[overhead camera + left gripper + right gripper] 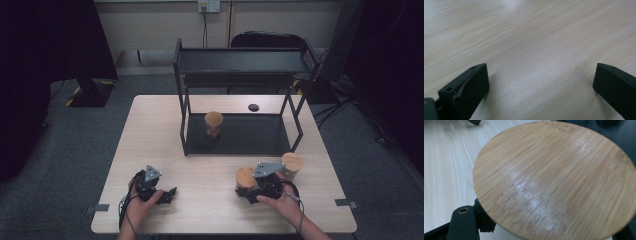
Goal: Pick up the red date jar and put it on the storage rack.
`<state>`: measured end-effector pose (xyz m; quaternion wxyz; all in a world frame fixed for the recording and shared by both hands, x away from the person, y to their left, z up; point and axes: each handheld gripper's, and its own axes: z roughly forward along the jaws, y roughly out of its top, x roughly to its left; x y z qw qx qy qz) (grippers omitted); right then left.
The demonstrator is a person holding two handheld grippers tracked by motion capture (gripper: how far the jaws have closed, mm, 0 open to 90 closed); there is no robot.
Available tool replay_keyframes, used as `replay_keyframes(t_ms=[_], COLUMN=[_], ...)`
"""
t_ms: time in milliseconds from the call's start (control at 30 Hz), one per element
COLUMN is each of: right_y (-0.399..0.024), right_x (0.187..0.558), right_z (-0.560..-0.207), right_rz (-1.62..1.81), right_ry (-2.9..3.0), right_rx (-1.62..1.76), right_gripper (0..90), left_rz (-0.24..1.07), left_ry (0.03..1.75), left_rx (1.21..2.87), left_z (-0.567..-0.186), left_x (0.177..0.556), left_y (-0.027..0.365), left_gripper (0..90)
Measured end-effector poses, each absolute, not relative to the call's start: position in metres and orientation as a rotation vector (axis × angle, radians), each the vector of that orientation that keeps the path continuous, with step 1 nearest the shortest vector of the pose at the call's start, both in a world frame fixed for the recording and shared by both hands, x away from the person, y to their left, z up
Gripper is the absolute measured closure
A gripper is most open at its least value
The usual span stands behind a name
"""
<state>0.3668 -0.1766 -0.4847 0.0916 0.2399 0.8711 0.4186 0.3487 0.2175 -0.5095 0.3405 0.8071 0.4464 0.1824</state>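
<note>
Jaws of the right gripper [251,192] are clamped on a bamboo-lidded jar [245,177] near the desk's [150,135] front edge, left gripper's [167,194] stand apart, so lifting it toward the black rack [240,135] seems next

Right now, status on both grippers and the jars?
Left gripper open, resting on table. Right gripper shut on near jar. Second jar beside. Path to rack clear.

The left gripper [167,194] rests low over the table with its jaws spread wide, while the right gripper [250,192], hand behind it, has its jaws clamped together.
</note>
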Motion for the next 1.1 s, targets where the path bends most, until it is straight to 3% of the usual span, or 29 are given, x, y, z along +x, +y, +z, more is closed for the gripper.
replay_keyframes(t_ms=[1100], right_y=[-0.168], right_x=[0.402], right_z=[-0.472], right_rz=[1.174], right_ry=[2.550], right_rx=[0.800], right_gripper=[25.2], left_rz=[0.475], left_ry=[1.158], left_rx=[2.104], left_z=[-0.509], left_x=[0.348], left_y=[0.218], left_gripper=[0.1])
